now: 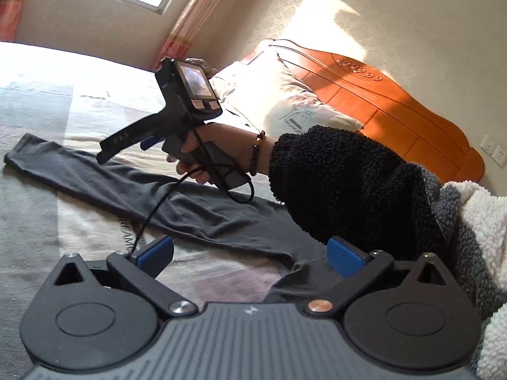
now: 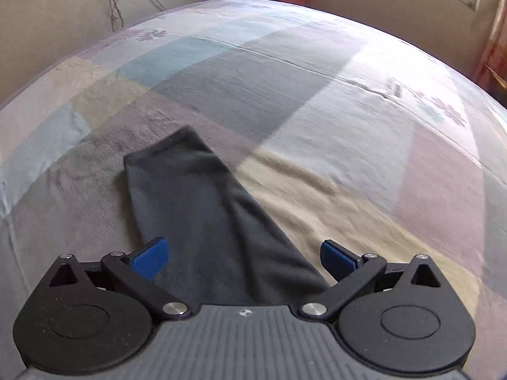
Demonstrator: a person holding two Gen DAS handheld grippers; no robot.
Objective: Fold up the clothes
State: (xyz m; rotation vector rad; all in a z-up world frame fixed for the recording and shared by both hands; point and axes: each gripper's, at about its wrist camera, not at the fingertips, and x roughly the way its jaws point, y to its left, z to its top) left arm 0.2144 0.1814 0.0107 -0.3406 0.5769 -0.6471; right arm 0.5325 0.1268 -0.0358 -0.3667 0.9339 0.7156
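Observation:
A dark grey garment [image 1: 196,202] lies flat on the patchwork bed sheet [image 1: 38,209], one long narrow part stretching to the far left. My left gripper [image 1: 250,255] hovers open over the garment's wider end, nothing between its blue pads. A hand [image 1: 202,155] holds my right gripper [image 1: 126,147] above the long part. In the right wrist view that gripper [image 2: 244,258] is open, and the grey strip [image 2: 196,205] runs forward between its fingers to a cuff-like end. The strip looks apart from both pads.
A black fleece sleeve [image 1: 348,183] crosses the right of the left wrist view, hiding part of the garment. Pillows [image 1: 285,95] and an orange wooden headboard [image 1: 396,104] lie beyond. A cable [image 1: 158,202] dangles from the right gripper. Bed sheet [image 2: 317,126] spreads ahead towards a wall.

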